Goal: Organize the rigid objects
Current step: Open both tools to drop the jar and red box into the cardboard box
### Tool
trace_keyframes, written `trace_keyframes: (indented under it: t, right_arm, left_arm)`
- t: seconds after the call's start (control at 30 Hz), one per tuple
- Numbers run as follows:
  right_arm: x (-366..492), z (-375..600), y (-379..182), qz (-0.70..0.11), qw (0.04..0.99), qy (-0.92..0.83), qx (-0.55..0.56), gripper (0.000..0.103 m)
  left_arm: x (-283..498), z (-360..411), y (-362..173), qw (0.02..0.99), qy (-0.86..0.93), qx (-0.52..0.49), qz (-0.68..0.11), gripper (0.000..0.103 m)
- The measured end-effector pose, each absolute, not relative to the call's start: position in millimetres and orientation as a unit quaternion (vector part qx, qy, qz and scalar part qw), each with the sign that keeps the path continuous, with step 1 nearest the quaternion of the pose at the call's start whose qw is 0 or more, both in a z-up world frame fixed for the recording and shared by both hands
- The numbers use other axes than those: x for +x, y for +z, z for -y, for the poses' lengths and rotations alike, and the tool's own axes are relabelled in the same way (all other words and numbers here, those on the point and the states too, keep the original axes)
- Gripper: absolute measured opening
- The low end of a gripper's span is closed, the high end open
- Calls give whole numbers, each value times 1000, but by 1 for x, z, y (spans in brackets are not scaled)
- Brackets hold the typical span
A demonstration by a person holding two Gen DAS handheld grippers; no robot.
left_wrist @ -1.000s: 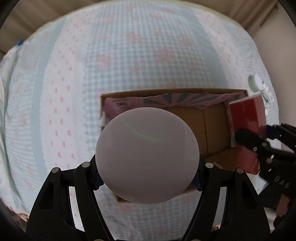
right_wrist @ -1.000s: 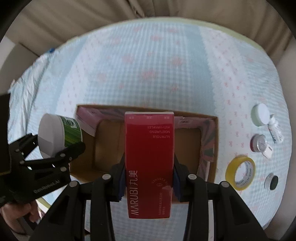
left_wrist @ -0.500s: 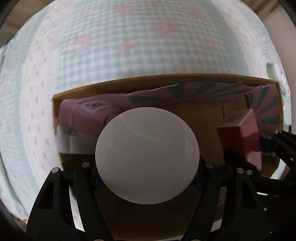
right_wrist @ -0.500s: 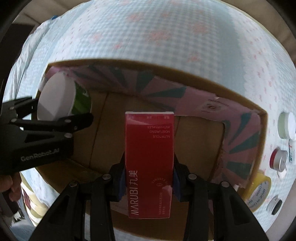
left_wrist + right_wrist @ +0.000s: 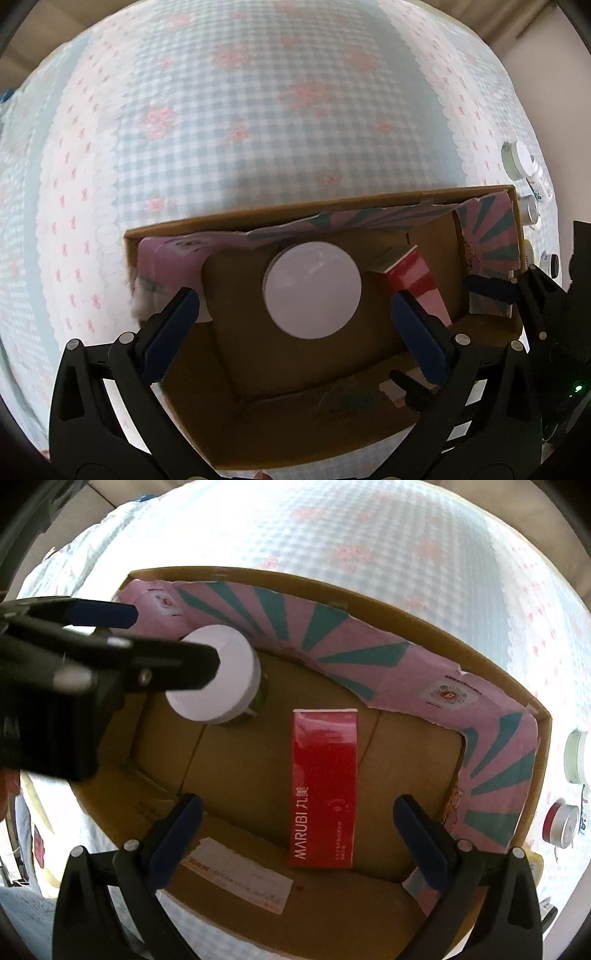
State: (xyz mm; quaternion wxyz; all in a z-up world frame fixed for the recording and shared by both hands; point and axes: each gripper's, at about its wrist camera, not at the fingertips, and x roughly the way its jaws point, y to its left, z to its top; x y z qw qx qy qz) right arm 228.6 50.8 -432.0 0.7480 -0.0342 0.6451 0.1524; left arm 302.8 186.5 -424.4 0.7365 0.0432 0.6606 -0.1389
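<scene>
A cardboard box with pink and teal inner flaps sits on the checked cloth; it also shows in the left wrist view. A white-lidded jar stands on the box floor; it shows in the right wrist view too. A red MARUBI carton lies flat on the box floor, seen in the left wrist view to the jar's right. My left gripper is open above the jar, apart from it. My right gripper is open above the carton, apart from it.
To the right of the box, on the cloth, lie a white-lidded tub, a small red-rimmed tin and a little white bottle. A white label is stuck on the box's near flap.
Both grippers have opened and drawn back. The jar and the red carton, held a moment ago, now rest on the box floor.
</scene>
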Motion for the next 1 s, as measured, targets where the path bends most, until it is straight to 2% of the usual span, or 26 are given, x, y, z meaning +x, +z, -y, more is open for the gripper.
trace_keyframes:
  t: [0.37,1.0]
  right_arm:
    - [222,-49,-398,-626,768,133,-15,103]
    - [125,-33,-248,-572,817,64,-27,103]
  left_arm:
    - [291,-206,-376,762,-119,37,-635,103]
    - [184,-240,-216,830,-90,14,-550,103]
